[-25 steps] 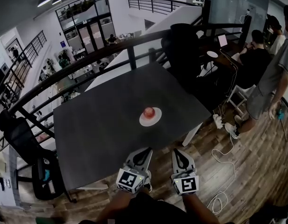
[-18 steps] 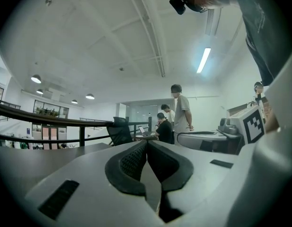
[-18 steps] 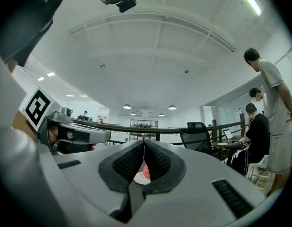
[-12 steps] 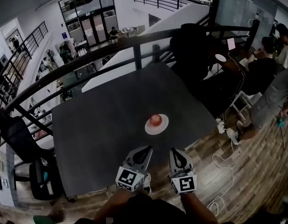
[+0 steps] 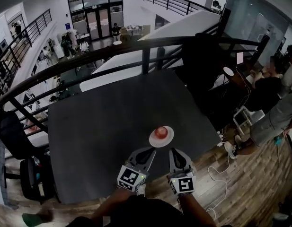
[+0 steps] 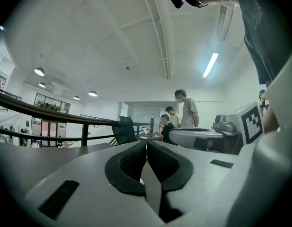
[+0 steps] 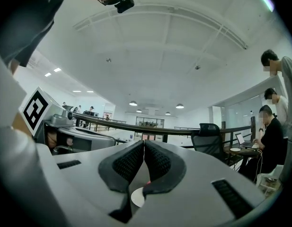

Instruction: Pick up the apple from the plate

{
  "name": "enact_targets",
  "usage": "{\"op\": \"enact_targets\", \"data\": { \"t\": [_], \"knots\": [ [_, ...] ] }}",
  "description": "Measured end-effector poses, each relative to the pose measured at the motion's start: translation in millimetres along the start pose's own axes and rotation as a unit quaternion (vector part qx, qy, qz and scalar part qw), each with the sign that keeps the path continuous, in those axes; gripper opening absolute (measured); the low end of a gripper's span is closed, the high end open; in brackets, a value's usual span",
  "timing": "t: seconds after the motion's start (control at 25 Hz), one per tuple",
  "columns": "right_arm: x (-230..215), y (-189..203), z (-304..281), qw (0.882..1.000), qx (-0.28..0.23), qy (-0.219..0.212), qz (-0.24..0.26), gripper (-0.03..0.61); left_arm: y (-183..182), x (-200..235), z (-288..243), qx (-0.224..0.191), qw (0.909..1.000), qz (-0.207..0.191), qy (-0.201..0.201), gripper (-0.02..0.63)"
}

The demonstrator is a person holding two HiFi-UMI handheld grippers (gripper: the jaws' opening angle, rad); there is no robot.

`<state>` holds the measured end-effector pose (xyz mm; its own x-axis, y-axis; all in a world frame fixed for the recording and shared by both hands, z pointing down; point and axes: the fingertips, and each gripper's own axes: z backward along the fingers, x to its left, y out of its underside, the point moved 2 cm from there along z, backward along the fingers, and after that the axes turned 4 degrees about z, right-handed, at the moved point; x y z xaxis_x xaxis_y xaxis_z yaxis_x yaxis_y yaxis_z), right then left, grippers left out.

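A red apple [image 5: 160, 132] sits on a small white plate [image 5: 167, 139] near the front right of the dark table [image 5: 103, 126]. In the head view both grippers hover at the table's near edge, just short of the plate. My left gripper [image 5: 150, 151] is shut with nothing in it, left of the plate. My right gripper [image 5: 173, 151] is shut and empty, right below the plate. In the right gripper view a sliver of the plate [image 7: 136, 197] and a red speck of the apple [image 7: 146, 182] show below the shut jaws. The left gripper view shows its tips [image 6: 146, 143] pressed together.
A black railing [image 5: 136, 48] runs behind the table, with a drop beyond it. A black office chair [image 5: 202, 65] stands at the far right corner, and people [image 5: 278, 112] sit and stand at a desk to the right. Cables [image 5: 221, 178] lie on the wooden floor.
Both grippers have moved forward over the floor to the table's near edge, closing on the plate and apple. The jaws stay shut throughout.
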<state>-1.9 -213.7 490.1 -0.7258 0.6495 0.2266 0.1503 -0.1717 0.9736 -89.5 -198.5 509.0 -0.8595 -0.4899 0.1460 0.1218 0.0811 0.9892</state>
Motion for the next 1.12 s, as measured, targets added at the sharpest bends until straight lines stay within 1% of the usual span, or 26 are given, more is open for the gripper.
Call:
{"op": "enact_targets", "data": {
  "t": [0.16,0.32,0.48,0.64,0.76,0.88,1.12],
  "knots": [
    [5.6,-0.2,-19.8,1.0,0.003,-0.004,0.011,0.025,-0.3,20.0,-8.9,0.002,1.0,0.0,0.003,0.026],
    [3.5,-1.2,-34.0,1.0,-0.012,0.003,-0.012,0.025,-0.7,34.3,-18.9,0.004,1.0,0.003,0.0,0.026],
    [-9.9,5.9,-46.4,1.0,-0.015,-0.002,-0.019,0.025,2.5,44.4,-33.0,0.011,0.9999,0.007,-0.007,0.026],
    [-21.6,28.8,-56.8,1.0,0.003,-0.021,-0.021,0.025,11.5,52.3,-46.7,0.026,0.9994,0.007,-0.022,0.026],
    [-28.5,34.6,-68.2,0.999,-0.002,-0.035,-0.034,0.025,19.8,60.3,-54.8,0.039,0.9982,0.002,-0.045,0.026],
    [-33.0,48.2,-74.2,0.998,0.011,-0.057,-0.027,0.025,23.5,67.9,-60.7,0.044,0.9972,0.0,-0.061,0.026],
    [-41.4,64.4,-87.6,0.996,0.028,-0.074,-0.036,0.025,28.7,73.5,-71.9,0.049,0.9961,0.006,-0.074,0.027]
  ]
}}
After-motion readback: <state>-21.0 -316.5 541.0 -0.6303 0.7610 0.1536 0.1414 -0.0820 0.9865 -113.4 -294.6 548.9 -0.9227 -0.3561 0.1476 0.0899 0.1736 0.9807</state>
